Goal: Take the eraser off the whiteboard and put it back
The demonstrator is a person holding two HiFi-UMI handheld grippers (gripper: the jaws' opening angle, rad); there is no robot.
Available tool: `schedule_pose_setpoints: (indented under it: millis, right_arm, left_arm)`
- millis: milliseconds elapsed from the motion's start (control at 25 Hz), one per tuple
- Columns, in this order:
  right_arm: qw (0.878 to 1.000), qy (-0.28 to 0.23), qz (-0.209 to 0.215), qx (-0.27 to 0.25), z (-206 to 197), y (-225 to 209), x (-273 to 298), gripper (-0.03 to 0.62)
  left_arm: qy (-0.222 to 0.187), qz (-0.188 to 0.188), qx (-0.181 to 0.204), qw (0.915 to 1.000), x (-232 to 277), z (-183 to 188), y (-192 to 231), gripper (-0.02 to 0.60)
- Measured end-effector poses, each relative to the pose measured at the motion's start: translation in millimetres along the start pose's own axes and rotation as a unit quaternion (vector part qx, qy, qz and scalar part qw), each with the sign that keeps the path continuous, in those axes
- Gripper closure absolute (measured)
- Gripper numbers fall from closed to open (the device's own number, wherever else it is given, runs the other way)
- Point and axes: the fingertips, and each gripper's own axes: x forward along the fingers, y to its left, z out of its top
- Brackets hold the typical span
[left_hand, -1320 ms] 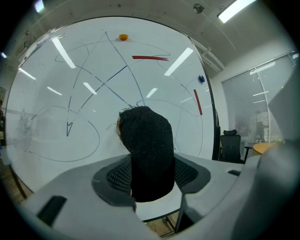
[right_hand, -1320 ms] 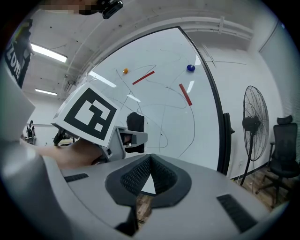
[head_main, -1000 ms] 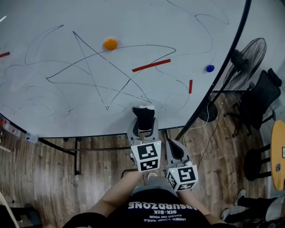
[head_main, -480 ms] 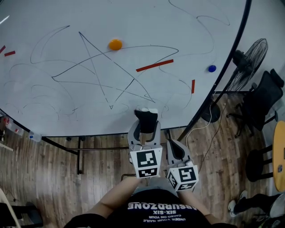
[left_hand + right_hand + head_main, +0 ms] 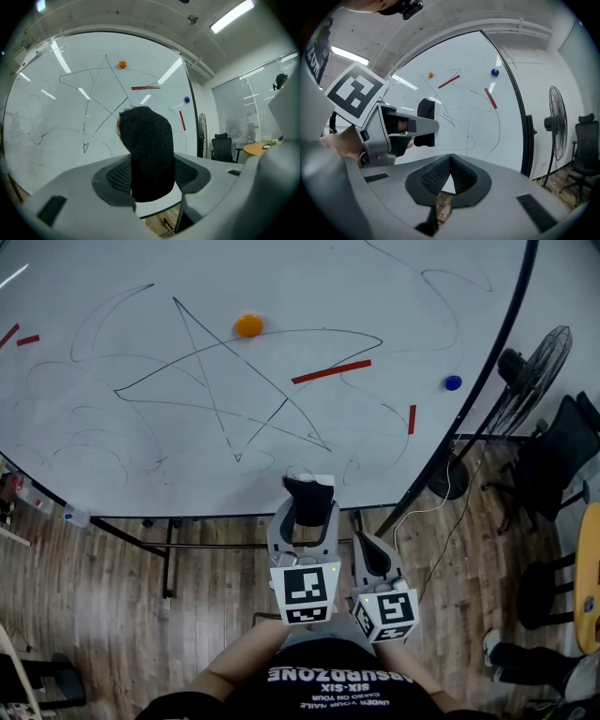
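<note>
The black eraser [image 5: 307, 498] with a white felt face sits between the pads of my left gripper [image 5: 305, 510], which is shut on it. It hangs in front of the whiteboard [image 5: 141, 465] near the lower edge, right of the drawn star. Whether the felt touches the board I cannot tell. In the left gripper view the eraser [image 5: 149, 150] stands upright between the jaws of the left gripper [image 5: 150, 177]. My right gripper [image 5: 368, 557] is lower right of it, jaws together and empty. In the right gripper view the right gripper [image 5: 449, 177] is shut and the eraser [image 5: 425, 123] shows at left.
On the board are an orange magnet [image 5: 248, 325], a blue magnet [image 5: 453, 382] and red strips [image 5: 331, 371]. A standing fan [image 5: 530, 371], a black office chair [image 5: 577, 442] and a round table [image 5: 589, 577] stand to the right on the wooden floor.
The left gripper with the eraser has drawn slightly back from the board's lower edge. The head view has shifted a little. The right gripper has stayed where it was.
</note>
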Motion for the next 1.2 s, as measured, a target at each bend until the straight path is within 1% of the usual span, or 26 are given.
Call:
schedule_pose_setpoints:
  millis: [520,680,880,1120,1200]
  right_arm:
    - [1.000,-0.003,0.026,-0.004,-1,-2,5,0.595]
    - [0.999,-0.003,0.035,-0.006,-4,4,10,0.595]
    - [0.999,-0.004,0.038,-0.009,-2,14,15,0.595]
    - [0.999,-0.008,0.034,-0.007,8,26,14,0.595]
    - [1.000,-0.007,0.029,-0.003,8,28,13,0.595]
  left_arm:
    - [-0.007,0.020,0.004,0.9998,-22,-3,3,0.336]
    - [-0.008,0.015,0.002,0.9999,-28,-8,9,0.336]
    - [0.001,0.010,0.003,0.9999,-35,-15,23,0.336]
    - [0.010,0.003,0.028,0.9996,-49,-13,33,0.336]
    - [0.014,-0.003,0.031,0.9994,-54,-15,33,0.336]
